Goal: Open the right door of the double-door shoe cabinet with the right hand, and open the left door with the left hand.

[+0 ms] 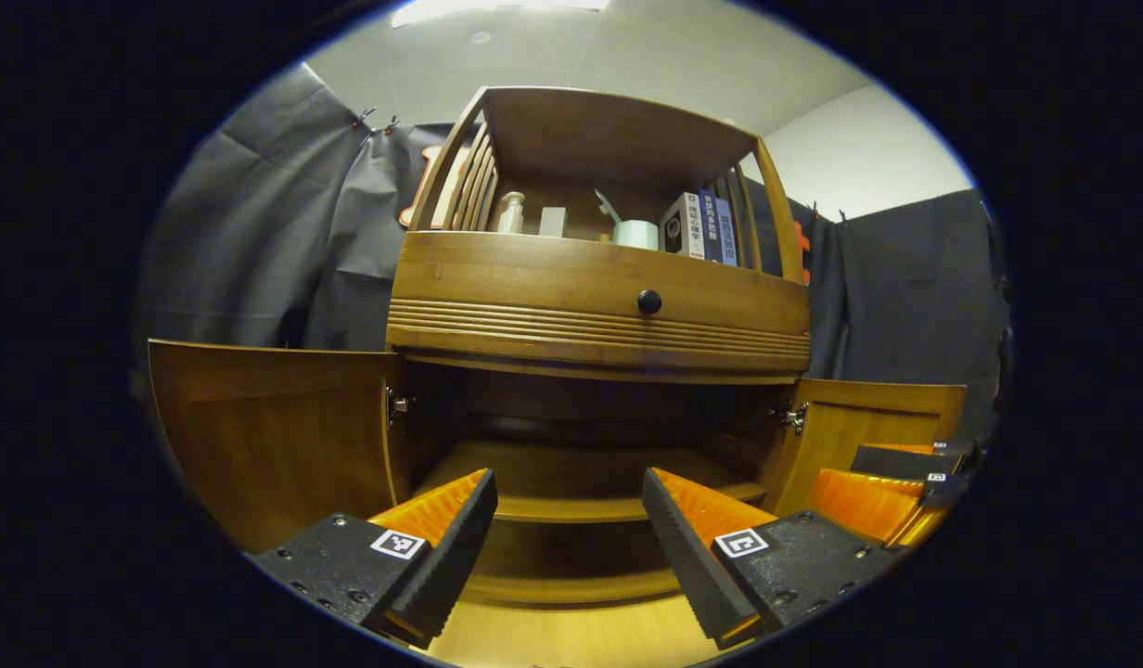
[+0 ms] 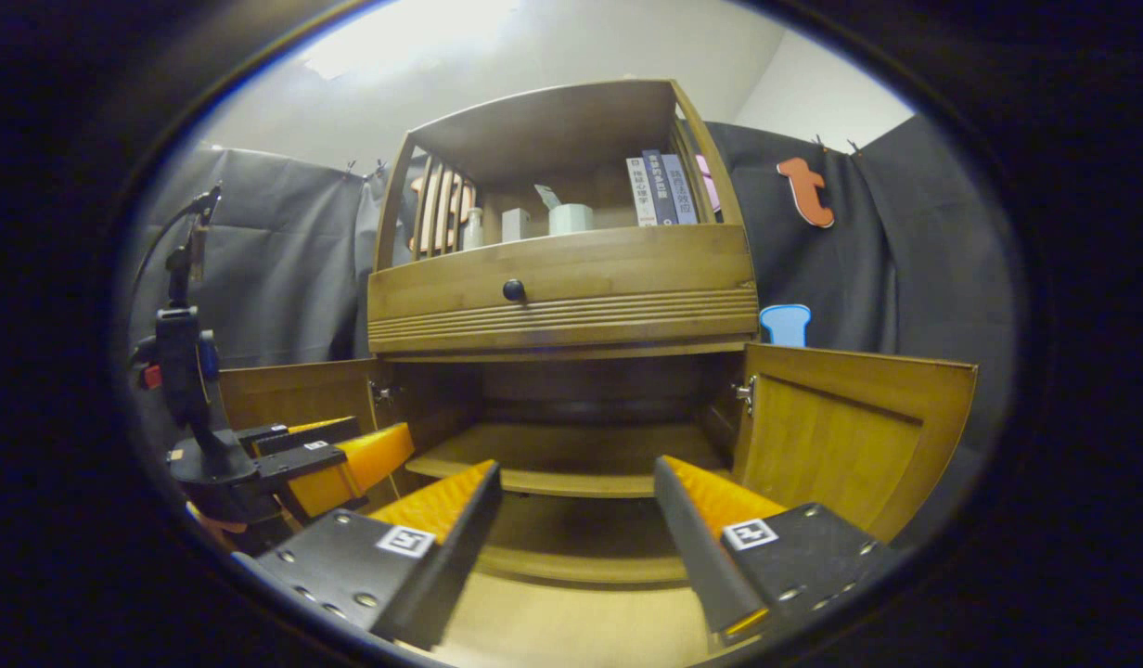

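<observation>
Straight ahead at twelve o'clock, the shoe cabinet [image 1: 599, 306] stands with both doors swung wide. From the left gripper view, the left door [image 1: 275, 436] spreads toward nine o'clock and the right door [image 1: 868, 417] toward three, with the dark shelved interior [image 1: 571, 464] open between them. The left gripper [image 1: 571, 529] has its fingers apart, holding nothing, short of the lower shelf edge. The right gripper [image 2: 576, 529] is likewise spread and empty. The right gripper view adds a camera mount [image 2: 186, 362] at nine o'clock above the other gripper, and shows the right door's inner panel broadly. A drawer knob [image 1: 648, 301] sits above the opening.
</observation>
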The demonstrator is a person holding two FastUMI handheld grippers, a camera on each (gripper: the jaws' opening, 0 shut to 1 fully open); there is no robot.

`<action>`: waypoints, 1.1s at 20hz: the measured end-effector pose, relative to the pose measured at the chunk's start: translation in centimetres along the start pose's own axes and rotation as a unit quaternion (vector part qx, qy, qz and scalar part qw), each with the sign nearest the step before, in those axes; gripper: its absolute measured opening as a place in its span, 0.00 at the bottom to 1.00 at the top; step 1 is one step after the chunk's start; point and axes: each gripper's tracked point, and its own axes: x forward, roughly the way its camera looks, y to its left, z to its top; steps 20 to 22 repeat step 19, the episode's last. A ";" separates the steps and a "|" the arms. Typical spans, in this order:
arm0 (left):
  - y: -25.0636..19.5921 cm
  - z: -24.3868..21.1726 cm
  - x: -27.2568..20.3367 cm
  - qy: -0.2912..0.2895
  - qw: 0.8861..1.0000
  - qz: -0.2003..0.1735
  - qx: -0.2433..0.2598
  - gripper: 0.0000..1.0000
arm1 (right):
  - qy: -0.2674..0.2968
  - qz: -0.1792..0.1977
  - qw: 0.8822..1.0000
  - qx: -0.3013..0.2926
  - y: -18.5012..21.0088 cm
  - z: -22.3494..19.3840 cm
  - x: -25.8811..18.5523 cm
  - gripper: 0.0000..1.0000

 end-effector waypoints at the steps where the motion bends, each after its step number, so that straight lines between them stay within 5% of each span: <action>1: 0.1 0.1 0.0 -0.003 1.000 0.001 -0.003 0.94 | 0.001 -0.004 1.000 0.003 -0.1 -0.1 0.0 0.97; 22: 1.5 0.2 -0.2 0.000 0.996 -0.088 0.027 0.95 | -0.028 -0.091 0.995 0.002 2.1 -0.3 -2.2 1.00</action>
